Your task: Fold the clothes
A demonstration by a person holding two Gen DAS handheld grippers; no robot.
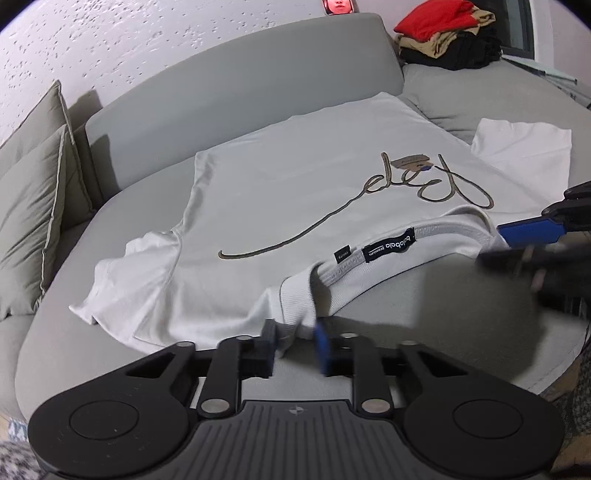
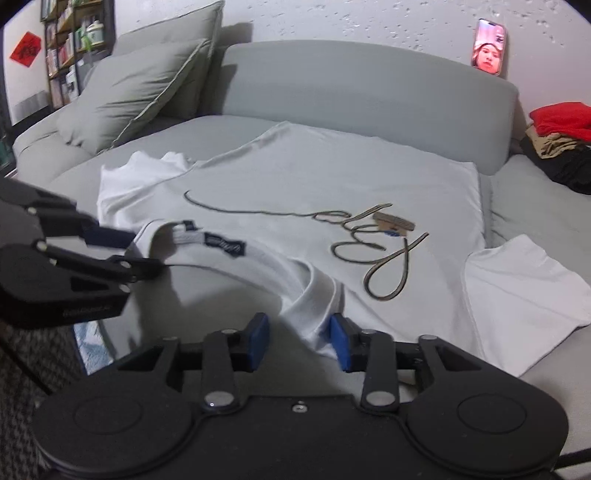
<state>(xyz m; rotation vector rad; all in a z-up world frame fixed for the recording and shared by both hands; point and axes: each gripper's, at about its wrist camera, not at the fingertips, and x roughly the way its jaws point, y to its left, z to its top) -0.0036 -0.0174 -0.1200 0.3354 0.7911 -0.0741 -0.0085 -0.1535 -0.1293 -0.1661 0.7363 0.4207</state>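
A white T-shirt (image 1: 295, 192) with brown script lettering lies flat, front up, on the grey sofa seat, its collar toward me. My left gripper (image 1: 293, 341) has its jaws apart around the shirt's left shoulder edge by the collar. My right gripper (image 2: 299, 338) has its jaws apart around the right shoulder edge of the shirt (image 2: 332, 177). Fabric lies between the pads of each, not pinched. The right gripper also shows at the right edge of the left wrist view (image 1: 532, 229), and the left gripper shows at the left of the right wrist view (image 2: 122, 254).
The sofa backrest (image 1: 236, 92) stands behind the shirt. Grey cushions (image 2: 140, 92) lean at the left end. A pile of red, tan and black clothes (image 1: 447, 33) sits at the right end. A phone (image 2: 489, 48) stands on the backrest. The seat's front edge is near me.
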